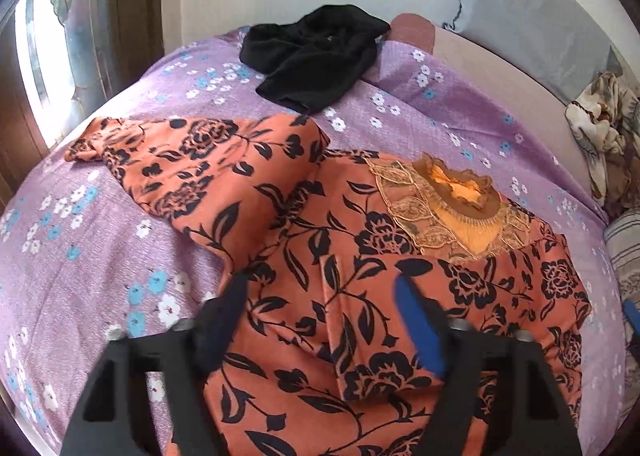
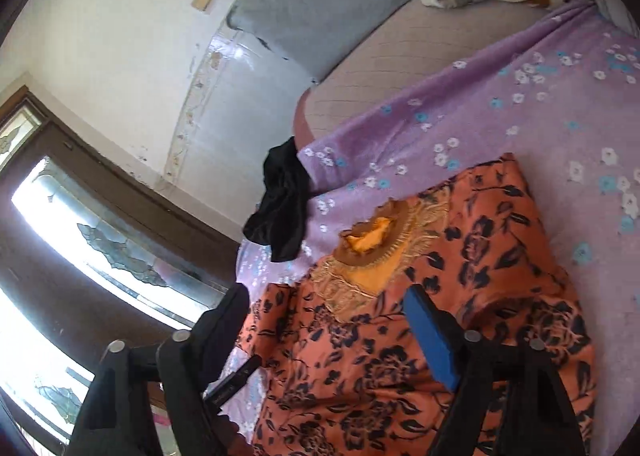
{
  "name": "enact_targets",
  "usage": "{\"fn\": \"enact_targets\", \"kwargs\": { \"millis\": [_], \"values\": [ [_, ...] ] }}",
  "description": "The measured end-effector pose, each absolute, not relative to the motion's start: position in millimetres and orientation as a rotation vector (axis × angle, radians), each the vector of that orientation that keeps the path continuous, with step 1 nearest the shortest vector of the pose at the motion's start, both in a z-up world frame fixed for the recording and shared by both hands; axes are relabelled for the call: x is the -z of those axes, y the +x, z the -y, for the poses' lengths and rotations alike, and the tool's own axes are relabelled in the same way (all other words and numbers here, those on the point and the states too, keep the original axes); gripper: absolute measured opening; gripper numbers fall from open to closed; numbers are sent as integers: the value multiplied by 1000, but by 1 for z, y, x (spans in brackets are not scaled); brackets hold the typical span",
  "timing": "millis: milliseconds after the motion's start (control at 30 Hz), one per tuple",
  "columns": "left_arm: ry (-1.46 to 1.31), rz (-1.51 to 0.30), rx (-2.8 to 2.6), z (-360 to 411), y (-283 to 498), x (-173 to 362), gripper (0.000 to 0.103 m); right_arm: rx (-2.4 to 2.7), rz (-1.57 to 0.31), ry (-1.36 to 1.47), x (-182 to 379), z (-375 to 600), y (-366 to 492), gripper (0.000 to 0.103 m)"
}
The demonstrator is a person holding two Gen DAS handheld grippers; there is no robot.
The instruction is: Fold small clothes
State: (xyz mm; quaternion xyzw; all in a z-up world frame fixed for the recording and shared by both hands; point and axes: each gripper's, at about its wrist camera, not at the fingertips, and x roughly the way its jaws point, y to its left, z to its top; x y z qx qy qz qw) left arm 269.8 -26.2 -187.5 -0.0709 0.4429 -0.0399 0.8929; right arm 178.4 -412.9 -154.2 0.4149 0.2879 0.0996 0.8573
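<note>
Both your fingers, left and right, spread apart over the orange dress; its hem is cut off at bottom frame.

Black garment beyond orange dress

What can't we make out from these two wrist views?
- Orange floral garment: its lower part is cut off by the bottom edge and hidden by the left gripper in the left wrist view.
- Its left sleeve: out of sight in the right wrist view.
- Black garment: crumpled; its type is unclear in both views.
- Right gripper: whether it touches the cloth is unclear.
</note>
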Motion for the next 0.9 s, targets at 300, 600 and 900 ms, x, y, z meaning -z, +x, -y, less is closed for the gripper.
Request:
{"fn": "enact_targets", "kwargs": {
  "millis": [300, 600, 900],
  "values": [
    [-222, -961, 105, 19, 280, 203, 76, -132, -780, 998, 232, 448, 192, 51],
    [-83, -1085, 191, 56, 296, 235, 55, -145, -865, 869, 237, 421, 203, 51],
    [-167, -1023, 260, 47, 306, 223, 8, -67, -847, 837, 237, 434, 210, 51]
  ]
}}
